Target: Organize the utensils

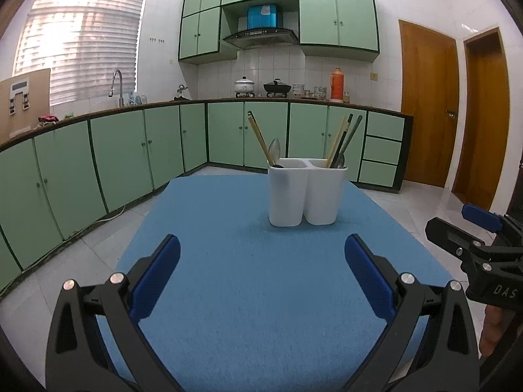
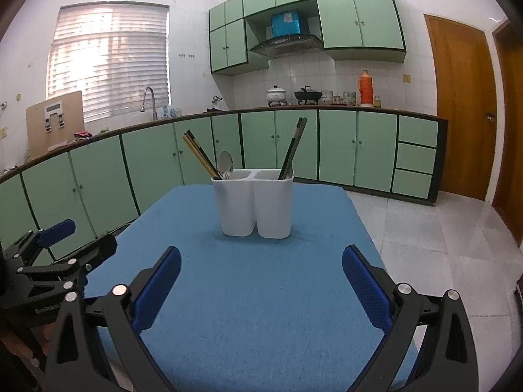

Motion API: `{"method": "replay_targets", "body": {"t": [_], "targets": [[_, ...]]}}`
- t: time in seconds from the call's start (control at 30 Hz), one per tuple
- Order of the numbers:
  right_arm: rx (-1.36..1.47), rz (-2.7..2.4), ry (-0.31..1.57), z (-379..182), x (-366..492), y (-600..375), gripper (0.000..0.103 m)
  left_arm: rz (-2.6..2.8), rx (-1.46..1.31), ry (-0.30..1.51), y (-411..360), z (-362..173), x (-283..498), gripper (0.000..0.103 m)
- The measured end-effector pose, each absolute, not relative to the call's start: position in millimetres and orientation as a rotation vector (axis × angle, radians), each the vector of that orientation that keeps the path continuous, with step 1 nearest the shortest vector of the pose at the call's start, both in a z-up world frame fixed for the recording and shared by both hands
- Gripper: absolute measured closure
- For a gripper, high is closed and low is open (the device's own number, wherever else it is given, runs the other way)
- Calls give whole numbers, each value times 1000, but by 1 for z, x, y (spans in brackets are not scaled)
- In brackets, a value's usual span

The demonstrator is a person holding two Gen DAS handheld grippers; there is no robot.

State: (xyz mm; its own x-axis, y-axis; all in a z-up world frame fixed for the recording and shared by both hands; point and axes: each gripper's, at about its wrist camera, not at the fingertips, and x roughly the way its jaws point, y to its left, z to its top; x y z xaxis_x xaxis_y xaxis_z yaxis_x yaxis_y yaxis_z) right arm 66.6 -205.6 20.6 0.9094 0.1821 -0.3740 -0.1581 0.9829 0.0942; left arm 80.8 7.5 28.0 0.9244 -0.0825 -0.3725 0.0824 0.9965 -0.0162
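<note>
Standing upright on the far half of your blue mat (image 1: 228,294), the white two-compartment holder (image 1: 307,192) carries chopsticks (image 1: 258,137) and a spoon (image 1: 274,152) in each side. Your left gripper (image 1: 261,271) and right gripper (image 2: 261,277) both gape empty.

The two-compartment holder (image 1: 307,192) stands on the mat (image 1: 248,294). Chopsticks (image 1: 259,137) and a spoon (image 1: 274,152) occupy its left compartment. Counter cabinets (image 1: 264,134) lie behind.

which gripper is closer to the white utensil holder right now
Hard to call; roughly equal. Left gripper and right gripper both hang open over the mat's near part, short of the white utensil holder, touching nothing.
</note>
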Motion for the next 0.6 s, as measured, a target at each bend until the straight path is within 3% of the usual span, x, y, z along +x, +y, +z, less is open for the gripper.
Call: {"method": "replay_targets", "body": {"t": [0.6], "targets": [[64,178,392,19,70,-207,6,-78,1,374,4,28,81,5]]}}
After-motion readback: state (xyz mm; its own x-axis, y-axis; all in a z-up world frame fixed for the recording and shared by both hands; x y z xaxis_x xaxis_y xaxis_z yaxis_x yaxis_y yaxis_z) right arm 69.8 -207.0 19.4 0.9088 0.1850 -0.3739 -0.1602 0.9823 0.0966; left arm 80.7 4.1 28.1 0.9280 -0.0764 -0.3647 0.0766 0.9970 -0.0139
